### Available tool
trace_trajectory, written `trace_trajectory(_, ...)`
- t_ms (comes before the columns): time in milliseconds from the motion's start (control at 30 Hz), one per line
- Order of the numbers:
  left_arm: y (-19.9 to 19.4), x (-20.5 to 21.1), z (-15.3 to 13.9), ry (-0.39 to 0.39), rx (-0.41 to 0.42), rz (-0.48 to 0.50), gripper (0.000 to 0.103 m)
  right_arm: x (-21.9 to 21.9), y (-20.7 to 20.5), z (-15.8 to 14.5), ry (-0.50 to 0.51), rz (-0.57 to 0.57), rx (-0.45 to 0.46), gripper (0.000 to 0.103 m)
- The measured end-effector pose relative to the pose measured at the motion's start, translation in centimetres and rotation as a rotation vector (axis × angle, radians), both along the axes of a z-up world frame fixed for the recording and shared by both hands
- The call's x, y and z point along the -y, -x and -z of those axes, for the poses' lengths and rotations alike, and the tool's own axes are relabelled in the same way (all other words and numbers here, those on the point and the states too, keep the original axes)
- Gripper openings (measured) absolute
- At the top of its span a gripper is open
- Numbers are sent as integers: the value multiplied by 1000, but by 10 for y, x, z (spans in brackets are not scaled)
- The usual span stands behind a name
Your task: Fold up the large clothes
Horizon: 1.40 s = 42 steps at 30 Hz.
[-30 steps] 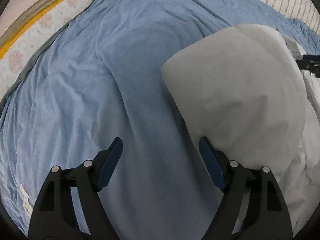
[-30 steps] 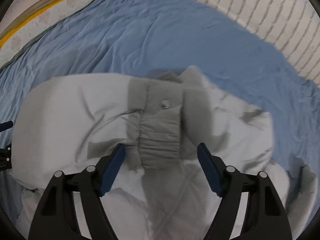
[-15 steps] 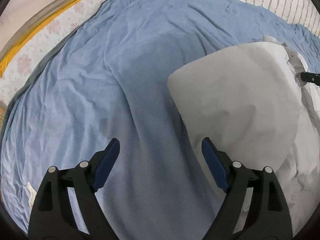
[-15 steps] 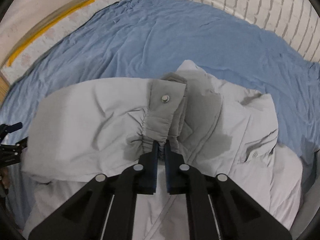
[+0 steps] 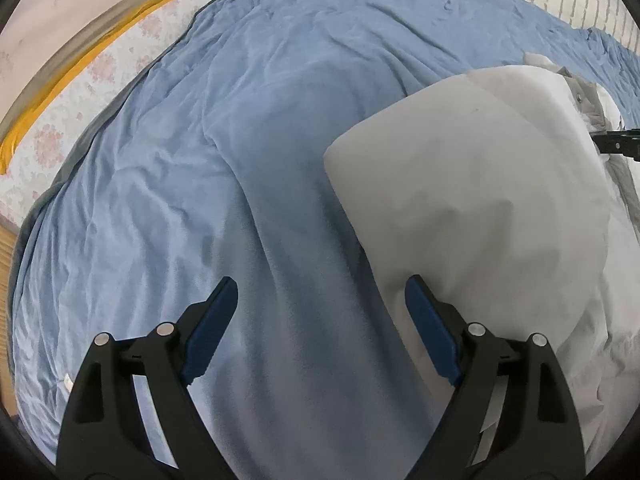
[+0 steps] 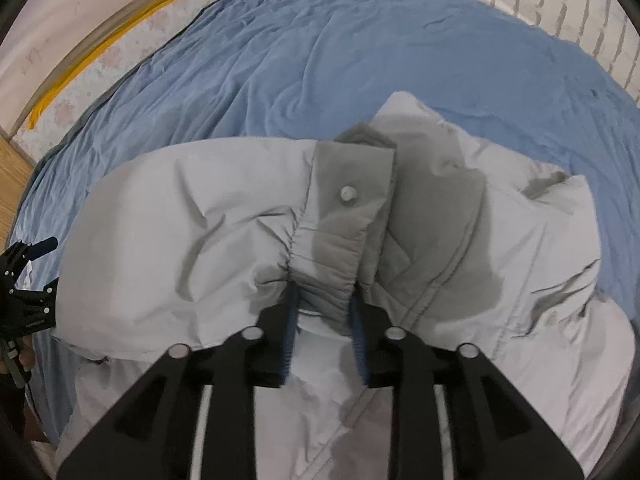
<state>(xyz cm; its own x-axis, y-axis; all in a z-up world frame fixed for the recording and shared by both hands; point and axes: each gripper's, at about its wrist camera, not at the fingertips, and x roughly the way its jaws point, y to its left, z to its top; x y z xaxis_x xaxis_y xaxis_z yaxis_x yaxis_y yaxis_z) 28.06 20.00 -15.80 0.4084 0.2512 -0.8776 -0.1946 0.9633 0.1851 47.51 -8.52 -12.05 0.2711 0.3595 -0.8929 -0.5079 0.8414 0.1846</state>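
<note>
Blue bedsheet (image 6: 320, 60) covers the bed, and the pale grey padded jacket (image 6: 180, 240) lies on it, already partly doubled over, with a sleeve folded across its body. Its elasticated cuff (image 6: 328, 280), with a snap button (image 6: 347, 194) just beyond the gathers, sits between the blue pads of the right gripper (image 6: 324, 312). Those jaws have just been opening from a tight pinch and now stand narrow, the pads alongside the cuff; whether they still press it I cannot tell. To the jacket's left, the left gripper (image 5: 320, 312) hangs over bare sheet, jaws wide and empty, its right pad just beside the jacket's rounded folded edge (image 5: 360, 216). The jacket looks puffy, soft and light, with a slick shell likely to spring back; firm seams, the cuff or hem seem the safest holds.
</note>
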Motion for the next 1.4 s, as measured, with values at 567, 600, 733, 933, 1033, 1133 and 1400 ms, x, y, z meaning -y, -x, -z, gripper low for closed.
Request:
trace_trajectory(567, -13, 29, -29, 33, 38, 39, 85, 176, 99, -19, 217, 438, 158, 7)
trace_trajectory(600, -15, 33, -32, 42, 43, 46, 85, 188, 105, -16, 222, 469, 149, 7)
trace_trajectory(733, -25, 52, -41, 69, 54, 75, 85, 227, 125, -3, 192, 505, 112, 17)
trace_trajectory(933, -36, 96, -56, 82, 83, 155, 85, 248, 144, -39, 157, 565, 198, 50)
trace_trajectory(1033, -41, 120, -58, 99, 93, 188, 85, 239, 137, -52, 142, 563, 233, 50)
trace_trajectory(1133, -52, 138, -49, 103, 66, 204, 70, 218, 126, -55, 132, 528, 251, 49)
trace_trajectory(1400, -78, 139, -8, 134, -81, 189, 50, 169, 84, -13, 132, 464, 140, 22)
